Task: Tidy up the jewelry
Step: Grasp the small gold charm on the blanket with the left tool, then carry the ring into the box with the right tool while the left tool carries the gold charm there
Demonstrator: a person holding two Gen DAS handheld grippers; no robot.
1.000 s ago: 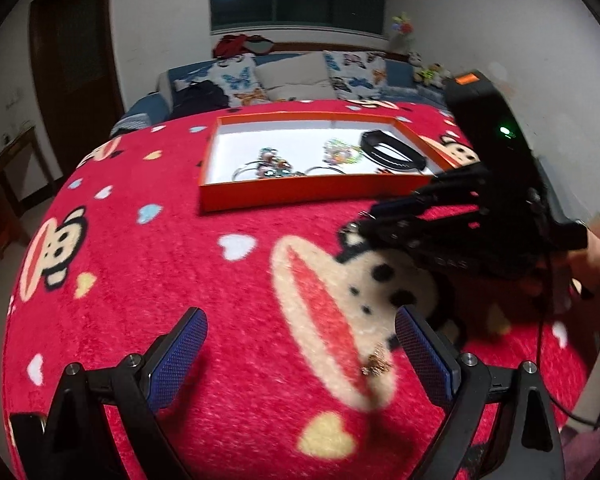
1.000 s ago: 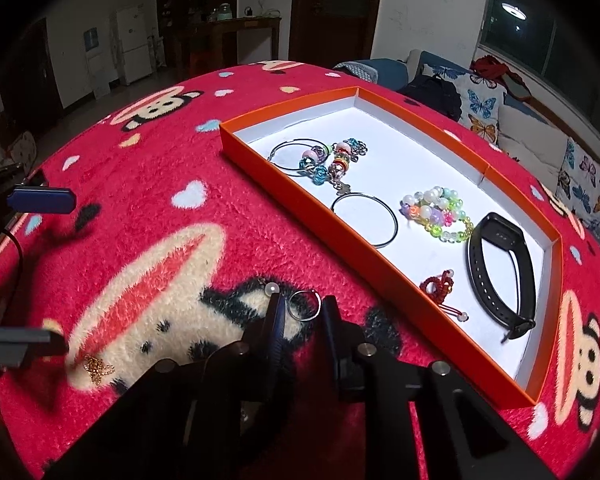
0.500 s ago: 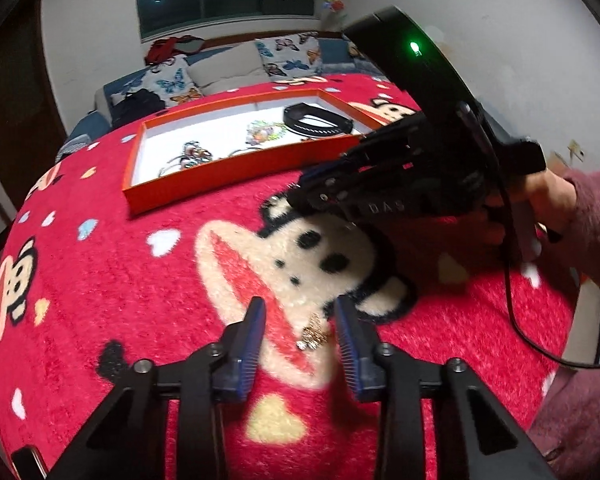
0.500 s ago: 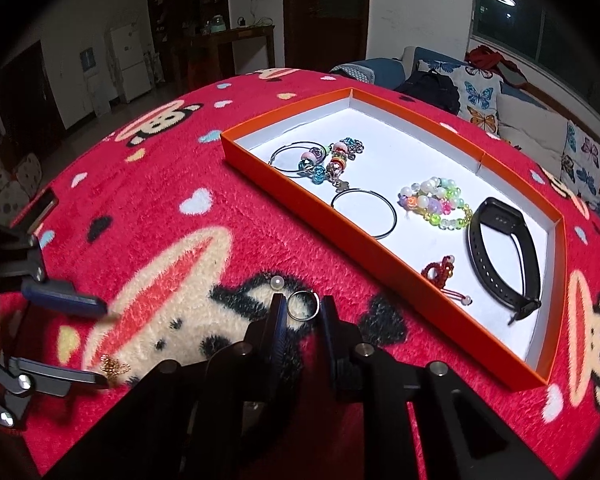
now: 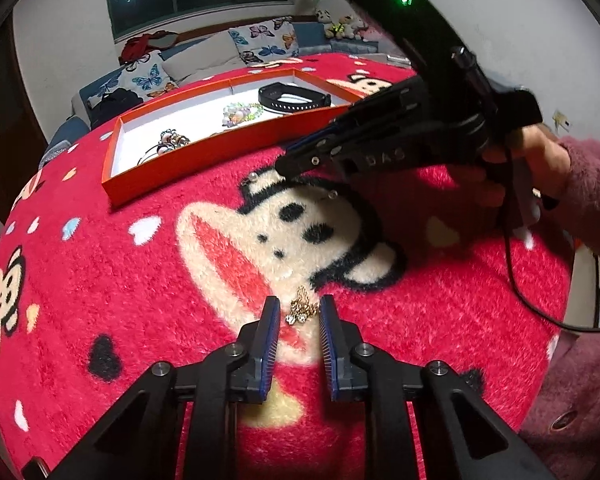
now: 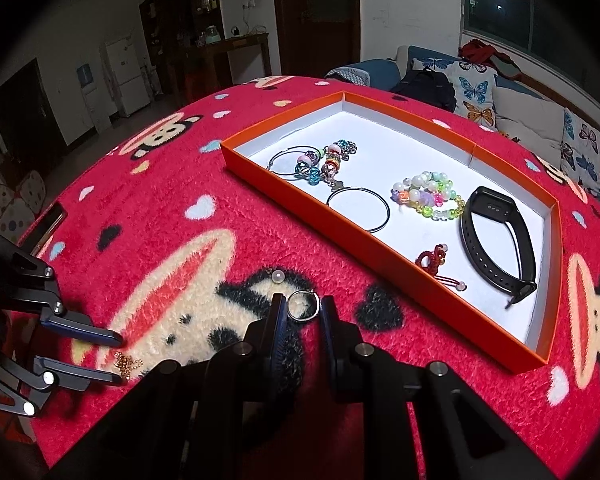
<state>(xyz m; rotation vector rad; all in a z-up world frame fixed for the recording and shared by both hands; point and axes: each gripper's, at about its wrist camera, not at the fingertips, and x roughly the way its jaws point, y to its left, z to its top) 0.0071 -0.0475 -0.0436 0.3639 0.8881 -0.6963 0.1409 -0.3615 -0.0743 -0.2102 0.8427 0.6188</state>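
My left gripper (image 5: 299, 312) has its blue pads closed narrowly around a small gold trinket (image 5: 301, 306) lying on the red monkey-print blanket; it also shows in the right wrist view (image 6: 129, 362). My right gripper (image 6: 303, 307) is shut on a silver ring (image 6: 303, 305), held just above the blanket. An orange tray (image 6: 380, 242) with a white floor holds hoop bracelets, a beaded bracelet (image 6: 428, 194), a black band (image 6: 496, 236) and a red knot charm (image 6: 434, 258). The tray (image 5: 188, 164) lies beyond my left gripper.
Two loose white pearls lie on the blanket, one (image 6: 277, 277) just ahead of my right gripper, another (image 5: 333, 195) under the right tool. The right tool and hand (image 5: 420, 136) hang over the blanket's right side. A sofa with butterfly cushions stands behind.
My left gripper moved down to the gold trinket and narrowed from wide open to closed around it. My right gripper kept the ring and shifted slightly.
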